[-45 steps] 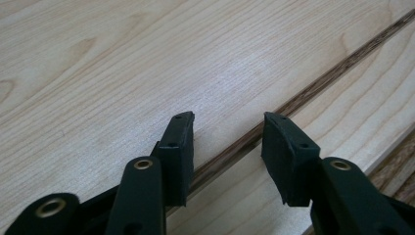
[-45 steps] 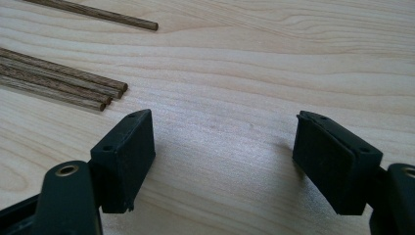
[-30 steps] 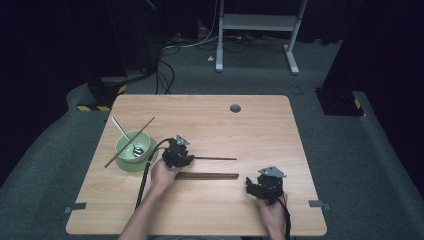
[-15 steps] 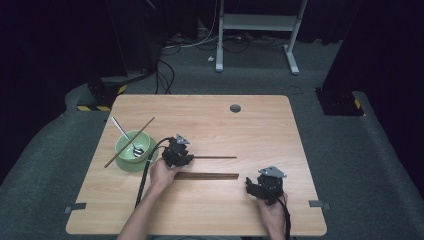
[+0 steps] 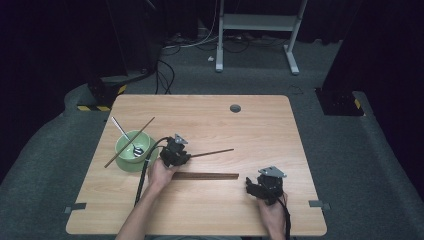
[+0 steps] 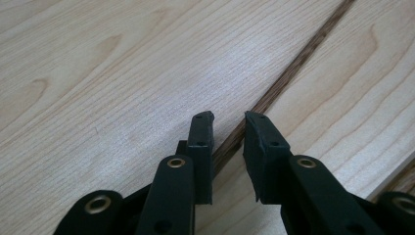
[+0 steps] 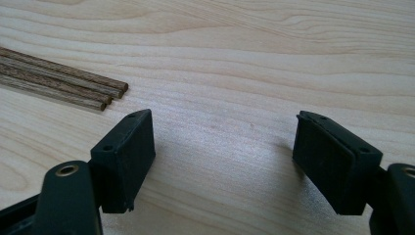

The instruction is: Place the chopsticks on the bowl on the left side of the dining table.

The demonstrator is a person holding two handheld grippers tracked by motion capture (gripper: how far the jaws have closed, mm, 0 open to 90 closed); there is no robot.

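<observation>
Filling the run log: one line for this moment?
left hand-held gripper: jaws closing around chopstick, gap remains | right hand-held gripper: open, near chopstick bundle

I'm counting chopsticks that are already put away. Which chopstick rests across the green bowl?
The chopstick leaning diagonally over the green bowl, beside the spoon. The others lie flat on the table.

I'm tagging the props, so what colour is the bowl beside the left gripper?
The bowl is light green, clearest in the high view.
</observation>
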